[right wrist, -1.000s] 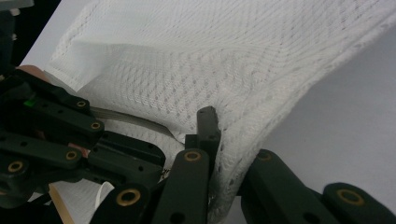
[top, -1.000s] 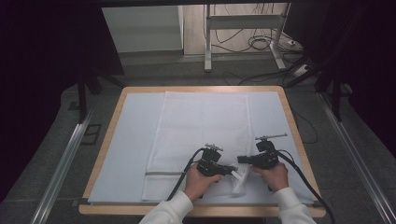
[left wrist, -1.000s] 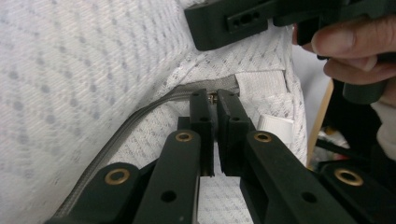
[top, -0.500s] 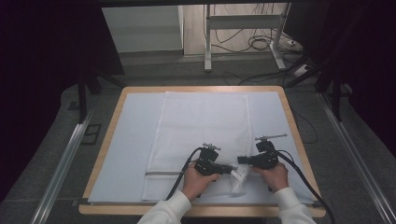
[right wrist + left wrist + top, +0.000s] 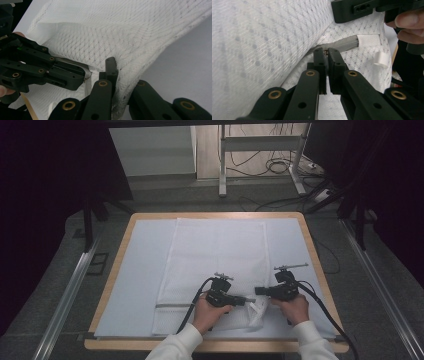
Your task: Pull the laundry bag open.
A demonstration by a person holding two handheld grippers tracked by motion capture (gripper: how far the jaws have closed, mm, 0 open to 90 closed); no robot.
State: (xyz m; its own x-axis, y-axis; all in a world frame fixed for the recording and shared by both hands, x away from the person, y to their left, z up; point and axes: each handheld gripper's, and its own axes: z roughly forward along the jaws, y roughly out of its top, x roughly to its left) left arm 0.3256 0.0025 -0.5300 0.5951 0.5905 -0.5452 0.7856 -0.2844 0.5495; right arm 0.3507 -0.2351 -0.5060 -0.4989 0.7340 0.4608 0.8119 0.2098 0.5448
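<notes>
Lying lengthwise away from the person, apparently: mesh bag (image 5: 215, 255).

**Count of things on and around the table**

One white mesh bag (image 5: 215, 260) lies on one pale blue mat (image 5: 145, 265), which covers one wooden table (image 5: 320, 270). The bag carries one grey zipper (image 5: 342, 45). Two grippers work at 6 o'clock: the left gripper (image 5: 248, 300) and the right gripper (image 5: 257, 291). Two hands hold them, one each. One metal stand (image 5: 260, 155) rises at 12 o'clock.
</notes>
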